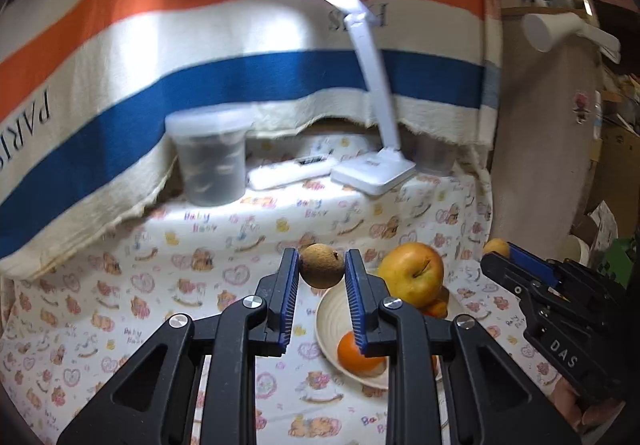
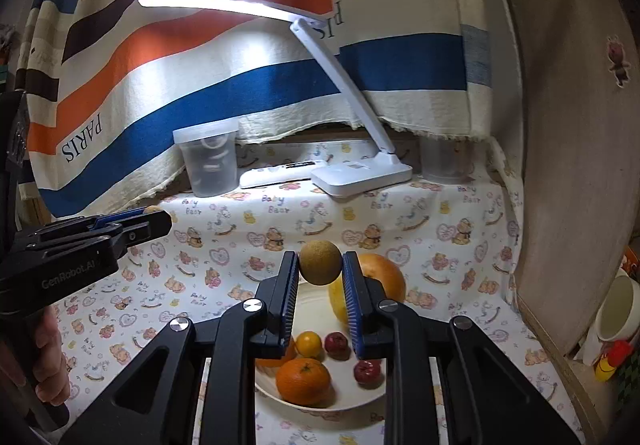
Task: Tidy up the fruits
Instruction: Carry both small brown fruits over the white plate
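Sitting between fingers (image 1: 356, 285): brown fruit (image 1: 322, 266)

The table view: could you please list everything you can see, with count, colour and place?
brown fruit: two, tan, one in each claw
apple: one, yellow-red, plate's far edge
oranges: at least two, orange, on plate
small red fruits: two, dark red, on plate
plate: one, cream, mid-table
lamp: one, white, lit, back
containers: two, clear, back corners
remote: one, white, beside lamp
tablecloth: one, bear print
left claw: black, blue pads, shut on fruit
right claw: same
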Available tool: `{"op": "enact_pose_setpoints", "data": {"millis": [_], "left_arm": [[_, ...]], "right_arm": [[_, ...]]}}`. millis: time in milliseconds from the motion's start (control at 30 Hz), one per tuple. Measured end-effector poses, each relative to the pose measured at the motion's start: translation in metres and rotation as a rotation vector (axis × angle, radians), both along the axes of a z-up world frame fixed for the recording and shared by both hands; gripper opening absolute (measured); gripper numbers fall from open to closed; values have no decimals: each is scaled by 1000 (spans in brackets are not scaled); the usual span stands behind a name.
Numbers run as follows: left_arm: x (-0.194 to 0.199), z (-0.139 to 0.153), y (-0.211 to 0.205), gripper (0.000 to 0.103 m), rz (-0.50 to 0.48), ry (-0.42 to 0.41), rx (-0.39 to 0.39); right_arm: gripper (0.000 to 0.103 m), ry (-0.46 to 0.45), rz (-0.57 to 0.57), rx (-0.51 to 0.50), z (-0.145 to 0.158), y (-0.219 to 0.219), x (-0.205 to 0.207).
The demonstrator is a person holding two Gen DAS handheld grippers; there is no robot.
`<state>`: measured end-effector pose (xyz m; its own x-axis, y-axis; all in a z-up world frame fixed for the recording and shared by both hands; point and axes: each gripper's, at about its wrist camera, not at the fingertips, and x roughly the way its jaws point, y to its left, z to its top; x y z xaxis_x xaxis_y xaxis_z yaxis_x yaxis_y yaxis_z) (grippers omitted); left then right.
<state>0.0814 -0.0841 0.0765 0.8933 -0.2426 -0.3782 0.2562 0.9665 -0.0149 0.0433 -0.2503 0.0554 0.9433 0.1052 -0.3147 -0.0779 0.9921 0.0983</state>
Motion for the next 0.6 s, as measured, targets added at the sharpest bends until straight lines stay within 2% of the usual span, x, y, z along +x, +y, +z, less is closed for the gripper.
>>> {"op": "enact_pose_setpoints", "data": {"millis": [100,167,367,467,600], "left_arm": [[-6,-1,-9,23,-24,-55,-4],[-4,-4,-15,23,-50,-53,-20],[9,-28,-27,23,-92,30,-59],[16,-46,-32,23,-114,98,-45],[21,-63,-35,23,-129,135,-37]], "right_arm": [[23,11,-7,23,-2,-9,3],[23,14,-15,22,-4,-12,4],[23,67,-27,30,-13,-18,10],[23,102,-30,22,-19,-17,16],[23,134,-46,12,-26,-18,21]]}}
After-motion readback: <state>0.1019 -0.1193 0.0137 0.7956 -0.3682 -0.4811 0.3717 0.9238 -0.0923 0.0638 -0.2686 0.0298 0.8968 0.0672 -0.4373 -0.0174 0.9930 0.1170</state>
